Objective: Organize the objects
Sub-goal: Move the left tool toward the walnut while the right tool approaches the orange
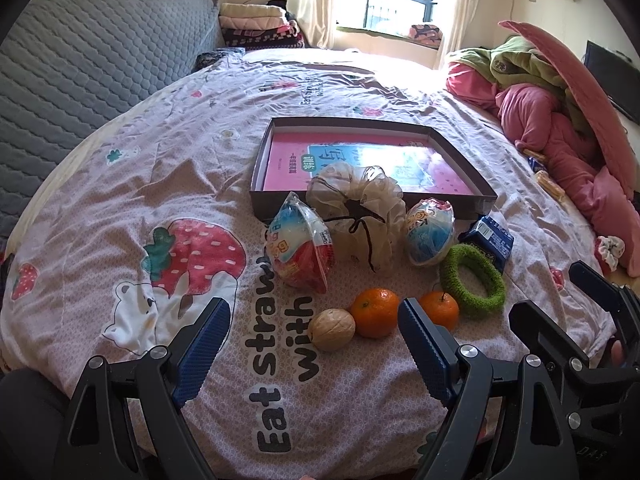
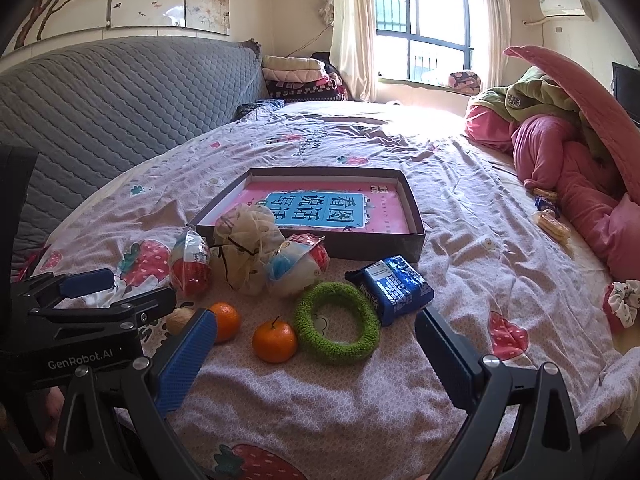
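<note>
Seen from the left wrist, the left gripper [image 1: 314, 334] is held low over the strawberry-print bedspread [image 1: 120, 184], its blue-padded jaws spread wide and nothing pinched between them; the handle is cut off at the bottom edge. Just ahead, between the fingertips, a walnut [image 1: 331, 329] and a tangerine [image 1: 375, 312] are seen touching, while a second tangerine [image 1: 439, 309] is partly hidden behind the right-hand finger. Farther ahead, a cream mesh pouch [image 1: 356, 216] is flanked by two wrapped egg-shaped toys [image 1: 301, 246], and the front rim of a shallow dark box [image 1: 444, 200] is masked by the pouch; a pink book lies inside. A green knitted ring [image 1: 472, 280] overlaps a blue snack packet [image 1: 490, 240] ahead and to the right. The right gripper [image 1: 600, 312] is seen only in part at the right edge. From the right wrist, the right gripper [image 2: 316, 330] is likewise shown spread and empty above open bedspread, with the ring and a tangerine [image 2: 275, 341] just ahead between the fingers. The walnut [image 2: 180, 319] is mostly hidden behind the left gripper [image 2: 92, 292], seen at the left edge. Bare sheet is left to the right of the box, toward heaped pink bedding [image 2: 568, 168].
</note>
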